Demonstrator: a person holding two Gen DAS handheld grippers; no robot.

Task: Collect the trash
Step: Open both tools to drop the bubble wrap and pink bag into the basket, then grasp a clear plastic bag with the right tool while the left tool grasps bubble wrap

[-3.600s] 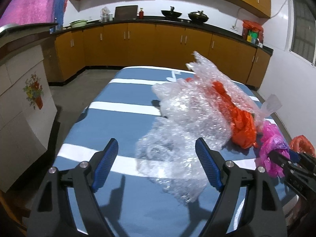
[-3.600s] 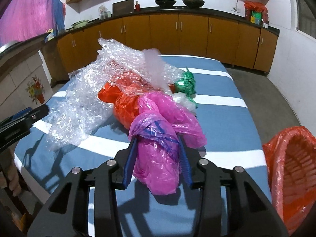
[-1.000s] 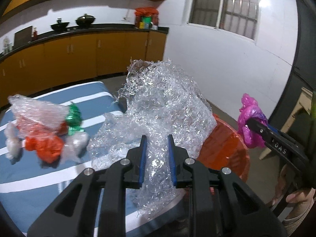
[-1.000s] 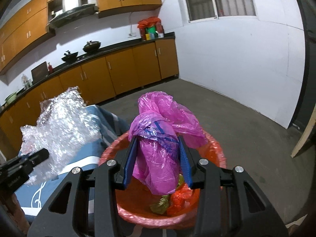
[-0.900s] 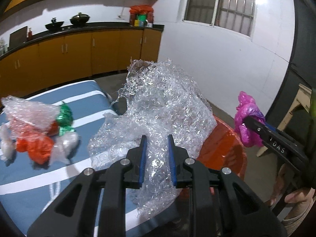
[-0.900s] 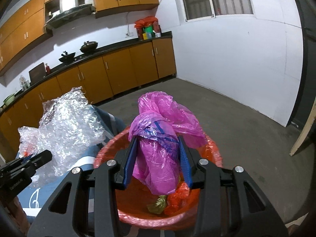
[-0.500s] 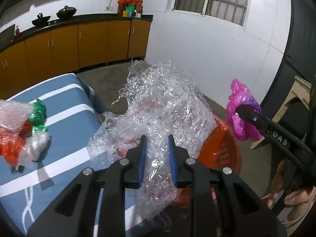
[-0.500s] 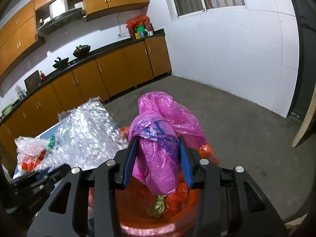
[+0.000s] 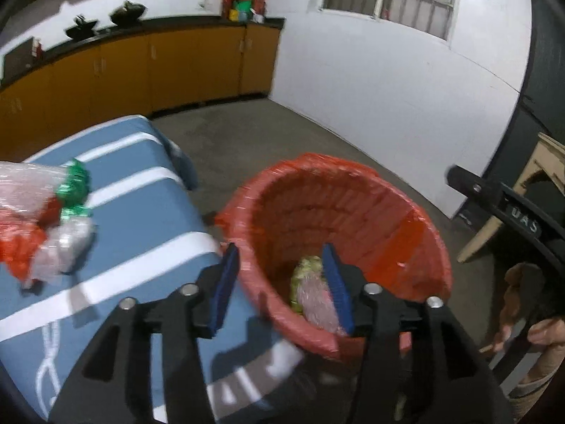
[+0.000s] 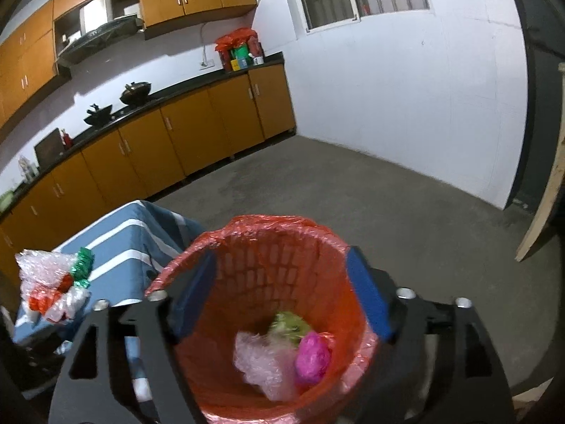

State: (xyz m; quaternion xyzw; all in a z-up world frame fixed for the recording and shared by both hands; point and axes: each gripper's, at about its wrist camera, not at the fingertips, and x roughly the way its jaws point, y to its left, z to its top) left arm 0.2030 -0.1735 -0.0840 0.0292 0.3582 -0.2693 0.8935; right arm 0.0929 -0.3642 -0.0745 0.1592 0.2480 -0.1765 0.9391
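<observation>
An orange bin lined with a red bag (image 9: 416, 247) (image 10: 268, 233) stands on the floor beside the table. Inside it lie the bubble wrap (image 10: 265, 364) (image 9: 316, 300), the pink bag (image 10: 314, 355) and a greenish wad (image 10: 287, 321). My left gripper (image 9: 282, 272) hangs over the bin's near rim, its jaws opening with nothing held between them. My right gripper (image 10: 279, 289) is above the bin, its jaws opening wide and empty. More trash stays on the table: a bundle of bubble wrap, red plastic and green foil (image 9: 42, 212) (image 10: 56, 289).
The blue striped table (image 9: 141, 226) (image 10: 120, 240) lies left of the bin. Orange cabinets (image 10: 197, 134) run along the back wall. A wooden piece (image 9: 529, 183) leans at the right. A person's hand (image 9: 543, 332) holds the right gripper's handle.
Both grippers opened. The bubble wrap dropped from the left one and the pink bag from the right one into the bin. The left hand sank toward the bin.
</observation>
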